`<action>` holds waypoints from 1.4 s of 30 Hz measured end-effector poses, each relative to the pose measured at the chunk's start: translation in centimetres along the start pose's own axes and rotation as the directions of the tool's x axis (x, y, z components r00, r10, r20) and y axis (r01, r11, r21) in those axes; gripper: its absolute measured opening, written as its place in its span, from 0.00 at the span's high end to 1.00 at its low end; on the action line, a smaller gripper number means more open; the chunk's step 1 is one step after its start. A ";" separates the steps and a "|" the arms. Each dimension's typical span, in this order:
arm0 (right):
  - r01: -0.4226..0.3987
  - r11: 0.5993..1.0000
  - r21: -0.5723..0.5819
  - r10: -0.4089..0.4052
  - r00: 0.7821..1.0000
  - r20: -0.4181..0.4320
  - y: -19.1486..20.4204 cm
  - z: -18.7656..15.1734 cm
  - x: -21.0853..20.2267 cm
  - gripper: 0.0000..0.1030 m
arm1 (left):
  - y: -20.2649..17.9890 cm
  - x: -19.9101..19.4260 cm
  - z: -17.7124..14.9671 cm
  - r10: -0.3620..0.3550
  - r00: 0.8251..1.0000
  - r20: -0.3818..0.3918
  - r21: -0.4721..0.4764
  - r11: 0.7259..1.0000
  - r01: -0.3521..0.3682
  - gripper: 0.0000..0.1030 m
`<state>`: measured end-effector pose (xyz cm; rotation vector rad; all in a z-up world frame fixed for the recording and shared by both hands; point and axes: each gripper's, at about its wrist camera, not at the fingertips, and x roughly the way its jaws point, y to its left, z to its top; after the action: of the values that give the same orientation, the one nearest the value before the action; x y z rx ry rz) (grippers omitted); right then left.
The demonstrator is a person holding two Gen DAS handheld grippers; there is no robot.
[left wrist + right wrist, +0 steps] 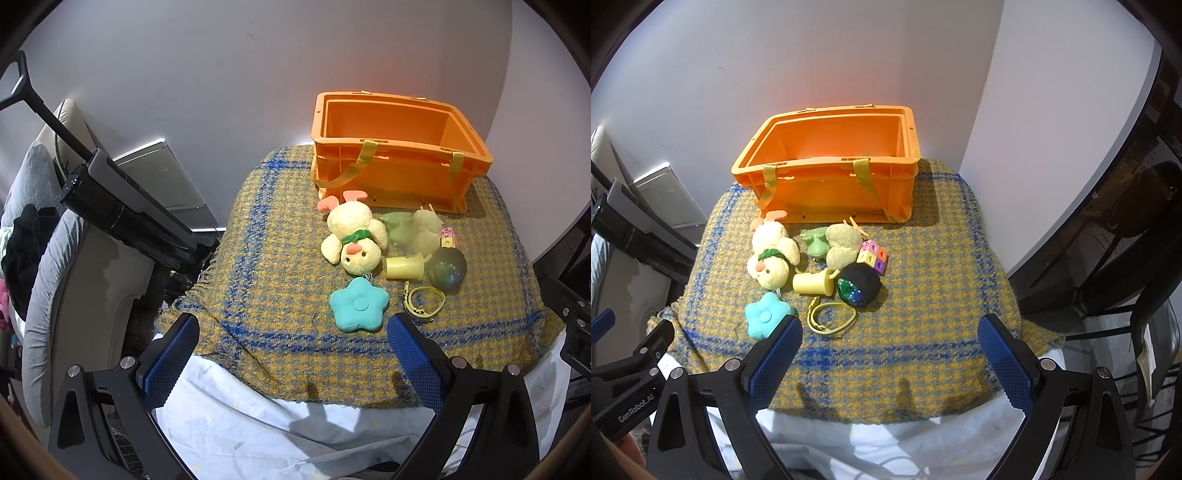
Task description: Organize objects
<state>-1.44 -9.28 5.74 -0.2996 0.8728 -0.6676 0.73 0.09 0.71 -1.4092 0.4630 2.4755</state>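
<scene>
An empty orange crate (399, 162) (831, 173) stands at the back of a plaid blanket (280, 266) (923, 288). In front of it lie a cream plush duck (354, 240) (772, 258), a teal star cushion (359, 305) (764, 314), a yellow cup (404, 266) (813, 283), a dark ball (447, 272) (859, 285), a yellow strap (424, 302) (831, 317), a green toy (816, 243), a second cream plush (844, 245) and a coloured cube (873, 255). My left gripper (293, 354) and right gripper (890, 354) hover open near the blanket's front edge, holding nothing.
A white sheet (258, 424) hangs below the blanket. A black vacuum (122, 206) and a cushioned seat (48, 280) stand to the left. Walls close the back and right, with a dark chair (1126, 258) beyond the right edge.
</scene>
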 end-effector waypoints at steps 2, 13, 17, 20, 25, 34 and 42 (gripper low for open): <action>-0.001 1.000 0.001 0.001 1.000 -0.002 0.1 0.0 0.1 0.07 | 0.0 0.1 0.0 -0.011 1.000 -0.001 0.004 1.000 0.011 0.00; 0.005 1.000 0.016 -0.005 1.000 -0.018 0.3 -0.1 1.3 0.07 | -0.2 1.4 -0.1 -0.060 0.998 -0.016 0.024 0.998 0.060 0.00; 0.008 1.000 0.023 -0.007 1.000 -0.021 0.3 -0.2 2.3 0.07 | -0.5 2.1 -0.2 -0.064 0.998 0.000 0.039 0.997 0.064 0.00; 0.006 1.000 0.027 -0.005 1.000 -0.023 0.2 -0.3 3.4 0.07 | -0.9 3.0 -0.2 -0.073 0.997 0.003 0.049 0.996 0.072 0.00; 0.013 1.000 0.029 -0.012 0.999 -0.037 0.2 -0.4 6.0 0.07 | -2.1 5.1 -0.2 -0.087 0.996 0.015 0.089 0.992 0.085 0.00; 0.146 0.980 0.138 -0.122 0.978 -0.166 0.5 -0.5 11.5 0.07 | -4.1 10.2 -0.4 -0.118 0.993 0.005 0.128 0.985 0.117 0.00; 0.150 0.982 0.118 -0.127 0.975 -0.183 1.1 -0.1 14.9 0.07 | -4.7 13.3 -0.7 -0.139 0.990 -0.031 0.148 0.979 0.142 0.00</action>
<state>5.75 -18.08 -3.94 -0.1866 0.9768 -0.8883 -3.60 5.01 -11.79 -1.3601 0.5237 2.2666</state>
